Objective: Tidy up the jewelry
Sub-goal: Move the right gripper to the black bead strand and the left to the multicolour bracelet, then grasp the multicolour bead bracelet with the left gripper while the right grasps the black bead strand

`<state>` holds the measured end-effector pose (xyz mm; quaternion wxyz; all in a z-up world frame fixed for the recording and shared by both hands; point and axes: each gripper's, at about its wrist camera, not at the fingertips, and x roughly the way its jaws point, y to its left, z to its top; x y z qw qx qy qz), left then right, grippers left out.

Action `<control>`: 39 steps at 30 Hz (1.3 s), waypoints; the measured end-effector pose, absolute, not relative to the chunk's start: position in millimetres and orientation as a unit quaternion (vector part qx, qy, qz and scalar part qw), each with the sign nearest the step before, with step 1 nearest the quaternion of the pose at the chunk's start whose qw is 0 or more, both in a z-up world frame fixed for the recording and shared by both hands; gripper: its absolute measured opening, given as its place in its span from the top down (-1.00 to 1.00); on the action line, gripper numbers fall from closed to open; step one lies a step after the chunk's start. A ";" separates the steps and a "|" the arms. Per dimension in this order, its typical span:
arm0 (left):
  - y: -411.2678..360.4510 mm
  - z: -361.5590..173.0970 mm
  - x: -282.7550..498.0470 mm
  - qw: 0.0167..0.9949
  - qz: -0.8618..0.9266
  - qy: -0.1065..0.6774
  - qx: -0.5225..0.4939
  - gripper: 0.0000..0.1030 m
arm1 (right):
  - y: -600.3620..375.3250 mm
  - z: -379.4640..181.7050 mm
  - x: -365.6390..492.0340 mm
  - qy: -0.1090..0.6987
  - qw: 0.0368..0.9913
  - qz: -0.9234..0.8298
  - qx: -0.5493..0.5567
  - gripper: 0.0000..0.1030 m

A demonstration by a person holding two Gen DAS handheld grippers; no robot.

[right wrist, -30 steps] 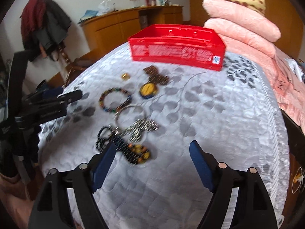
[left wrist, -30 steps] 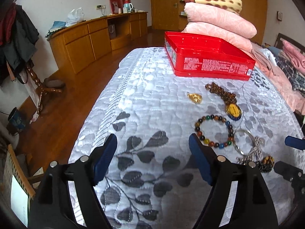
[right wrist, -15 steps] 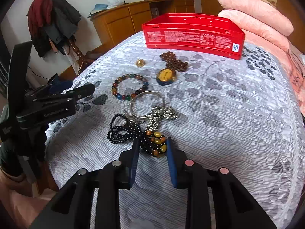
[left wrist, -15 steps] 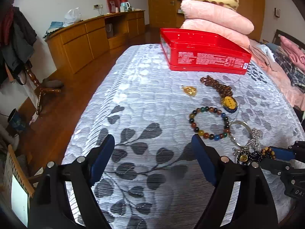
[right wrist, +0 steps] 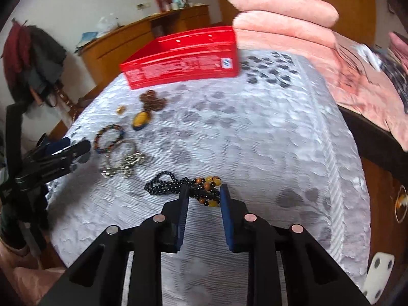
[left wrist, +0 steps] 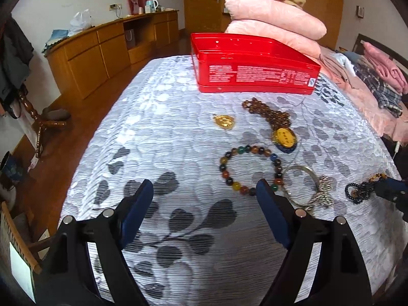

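Note:
An open red box (left wrist: 255, 74) (right wrist: 178, 61) stands at the far end of the grey leaf-patterned bedspread (left wrist: 165, 140). In front of it lie a gold pendant (left wrist: 224, 122), a brown bead necklace with a yellow pendant (left wrist: 284, 137), a multicoloured bead bracelet (left wrist: 251, 170) and a silver bangle with a charm (left wrist: 303, 186). My left gripper (left wrist: 204, 188) is open and holds nothing; its right finger is just before the bracelet. My right gripper (right wrist: 204, 191) is closing, its pads pressing on the black bead necklace (right wrist: 165, 185) with amber beads, apart from the bangle (right wrist: 125, 158).
Folded pink quilts (left wrist: 272, 25) are stacked behind the box, with clothes (left wrist: 377, 86) on the bed's right side. A wooden sideboard (left wrist: 102, 48) runs along the far wall beyond the wood floor. A coat stand (right wrist: 33, 58) is on the left.
The right gripper's jaws went from wide apart to closed on the black bead necklace and pulled it rightward, away from the silver bangle. The left gripper crept forward toward the bead bracelet.

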<state>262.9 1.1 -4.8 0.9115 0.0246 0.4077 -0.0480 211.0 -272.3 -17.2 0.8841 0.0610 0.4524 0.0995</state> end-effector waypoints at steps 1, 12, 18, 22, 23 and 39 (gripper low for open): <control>-3.0 -4.6 262.2 0.912 -0.052 0.407 0.030 -0.56 | -273.1 -20.1 211.2 0.458 0.881 0.100 0.061 0.48; -10.3 -14.7 281.2 0.903 -0.058 0.424 0.034 -0.55 | -264.0 -24.9 219.1 0.459 0.881 0.113 0.035 0.03; -10.0 -20.6 297.7 0.893 -0.071 0.443 0.021 -0.25 | -265.7 -25.4 224.5 0.456 0.881 0.116 0.046 0.03; -5.4 -18.9 298.5 0.897 -0.061 0.438 0.022 0.28 | -266.7 -22.7 227.1 0.454 0.882 0.117 0.048 0.03; -2.2 -18.4 298.2 0.897 -0.060 0.437 0.019 0.39 | -266.3 -21.9 227.2 0.453 0.882 0.118 0.045 0.03; 5.9 -14.8 273.8 0.892 -0.093 0.443 0.006 0.75 | -235.3 -19.2 216.9 0.470 0.860 0.195 0.026 -0.03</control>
